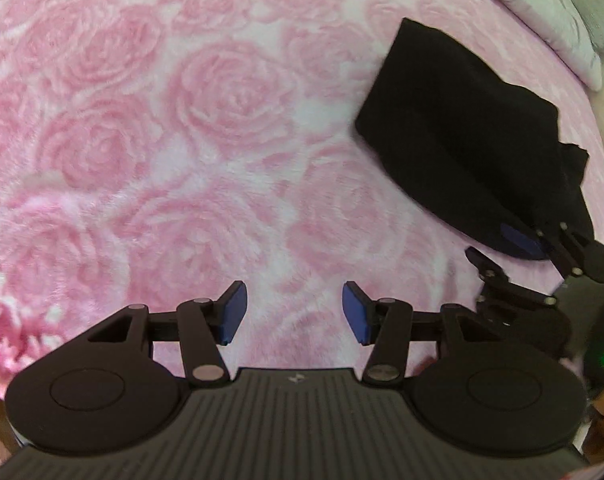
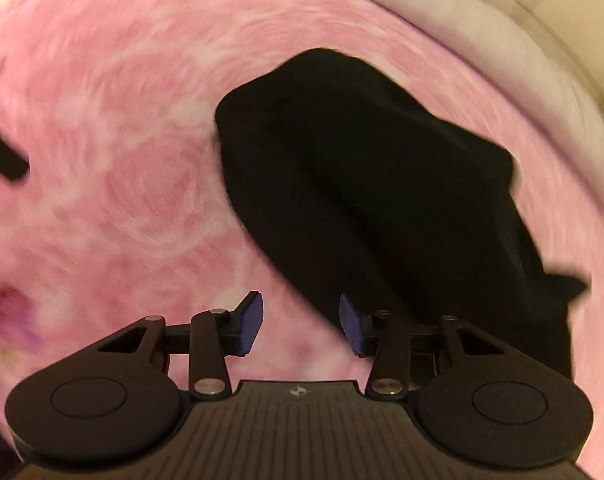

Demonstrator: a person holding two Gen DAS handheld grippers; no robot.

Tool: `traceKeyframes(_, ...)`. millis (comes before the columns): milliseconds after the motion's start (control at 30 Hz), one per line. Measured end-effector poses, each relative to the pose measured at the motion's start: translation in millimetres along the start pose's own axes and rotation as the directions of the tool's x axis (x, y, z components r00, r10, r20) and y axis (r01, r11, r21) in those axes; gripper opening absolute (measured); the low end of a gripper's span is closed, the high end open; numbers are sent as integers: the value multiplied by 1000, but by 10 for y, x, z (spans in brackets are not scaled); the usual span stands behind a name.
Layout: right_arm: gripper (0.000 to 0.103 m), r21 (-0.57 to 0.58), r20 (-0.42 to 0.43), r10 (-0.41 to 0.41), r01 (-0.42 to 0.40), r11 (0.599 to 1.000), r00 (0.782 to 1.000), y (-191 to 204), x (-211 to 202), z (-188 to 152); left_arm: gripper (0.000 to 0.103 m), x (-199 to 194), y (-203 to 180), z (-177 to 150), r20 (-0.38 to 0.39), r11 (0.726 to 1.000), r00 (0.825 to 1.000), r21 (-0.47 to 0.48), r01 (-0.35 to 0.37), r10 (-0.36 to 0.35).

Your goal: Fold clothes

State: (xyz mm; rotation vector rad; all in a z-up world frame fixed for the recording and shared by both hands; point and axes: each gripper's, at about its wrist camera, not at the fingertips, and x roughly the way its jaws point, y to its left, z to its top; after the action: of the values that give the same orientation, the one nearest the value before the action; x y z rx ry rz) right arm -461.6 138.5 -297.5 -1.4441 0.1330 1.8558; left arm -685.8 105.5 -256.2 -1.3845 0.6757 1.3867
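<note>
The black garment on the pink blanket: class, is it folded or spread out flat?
Folded, loosely. The black garment lies as a compact bundle on the pink rose blanket, with a lengthwise crease and an uneven end, not laid out flat.

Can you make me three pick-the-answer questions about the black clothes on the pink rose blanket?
1. Where does the black garment lie in the left wrist view?
A. upper right
B. lower left
C. centre

2. What colour are the pads on the left gripper?
A. red
B. blue
C. green

3. What is between the left gripper's jaws?
A. a sock
B. the black garment
C. nothing, only the blanket below

Answers: 1 A, it sits up right near the pillow. 2 B, both pads look blue. 3 C, the gap shows only pink roses.
</note>
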Motion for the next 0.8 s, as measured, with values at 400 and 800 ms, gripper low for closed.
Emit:
traceKeyframes(400,0,474,200,129,-211,855,971,-1172,-473,-436,47,245,-111,7,28,999,999,-50,-18,20)
traceKeyframes(800,63,-277,70,40,-19,961,997,-9,-550,-1085,47,396,-155,-259,-11,995,999,-84,-47,47)
